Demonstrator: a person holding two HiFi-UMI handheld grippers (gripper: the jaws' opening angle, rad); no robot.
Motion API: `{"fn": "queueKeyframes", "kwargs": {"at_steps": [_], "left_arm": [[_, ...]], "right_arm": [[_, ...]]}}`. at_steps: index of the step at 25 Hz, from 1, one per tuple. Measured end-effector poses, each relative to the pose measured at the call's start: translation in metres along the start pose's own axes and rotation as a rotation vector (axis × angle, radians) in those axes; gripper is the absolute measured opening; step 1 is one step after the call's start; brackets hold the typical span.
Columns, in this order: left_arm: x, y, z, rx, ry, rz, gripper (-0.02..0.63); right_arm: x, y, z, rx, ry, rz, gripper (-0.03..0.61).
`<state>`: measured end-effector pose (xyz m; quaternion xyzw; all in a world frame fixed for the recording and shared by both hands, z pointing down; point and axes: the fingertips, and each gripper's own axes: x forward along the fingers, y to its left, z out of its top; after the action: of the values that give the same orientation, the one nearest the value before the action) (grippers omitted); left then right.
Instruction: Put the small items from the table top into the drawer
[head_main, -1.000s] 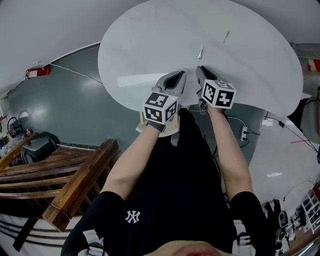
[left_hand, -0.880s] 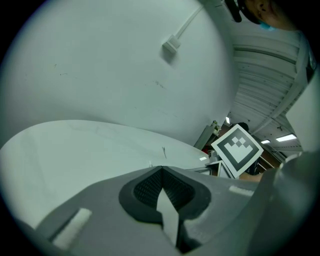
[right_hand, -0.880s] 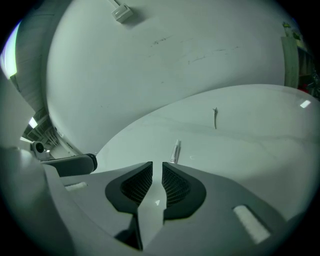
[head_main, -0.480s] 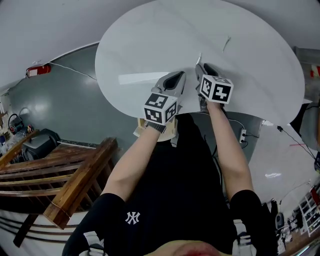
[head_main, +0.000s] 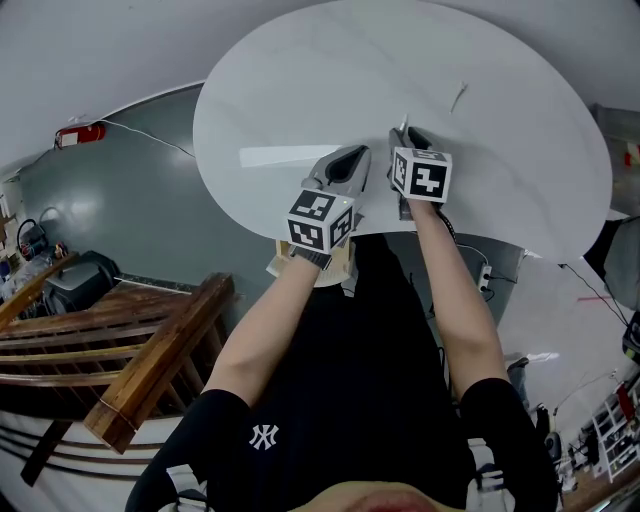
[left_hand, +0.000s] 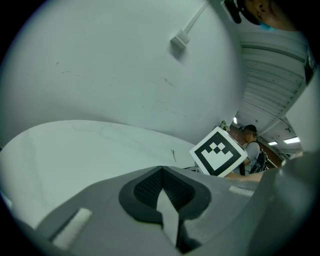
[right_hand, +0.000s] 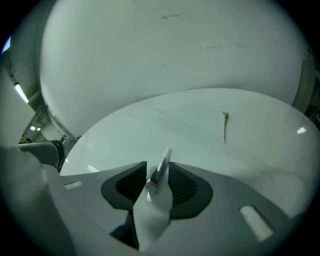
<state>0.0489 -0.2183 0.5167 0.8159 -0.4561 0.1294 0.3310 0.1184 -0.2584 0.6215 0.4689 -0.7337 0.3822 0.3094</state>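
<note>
Squarely between the fingers (right_hand: 129, 186) of the right gripper (right_hand: 158, 169): a small white tube (right_hand: 160, 172) with a dark and red printed label and a flat crimped end, lying on the round white tabletop (head_main: 300, 90) near its close edge. Have just been opening and now stand wide, pads not clamped on the tube. Further out, a thin pale pin-like item (right_hand: 225, 127). Beside it, left gripper (left_hand: 161, 172), fingers closed tip to tip, holding nothing.
</note>
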Motion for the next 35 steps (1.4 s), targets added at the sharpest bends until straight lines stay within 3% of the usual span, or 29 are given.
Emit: {"fn": "queueKeyframes", "kwargs": {"at_steps": [8,19,35], "left_arm": [[-0.007,0.001,-0.001,0.001,-0.004,0.009,0.001],[-0.025,-0.005,-0.014,0.004,-0.015,0.001,0.001],[-0.073,-0.027,-0.035,0.034,-0.042,-0.053,0.001]], "right_arm": [[0.004,-0.006,-0.001,-0.113,0.041,-0.088,0.089],[-0.014,-0.001,-0.02,-0.006,0.003,-0.031,0.087],[-0.068,0.038,-0.049,0.04,-0.088,0.012,0.087]]}}
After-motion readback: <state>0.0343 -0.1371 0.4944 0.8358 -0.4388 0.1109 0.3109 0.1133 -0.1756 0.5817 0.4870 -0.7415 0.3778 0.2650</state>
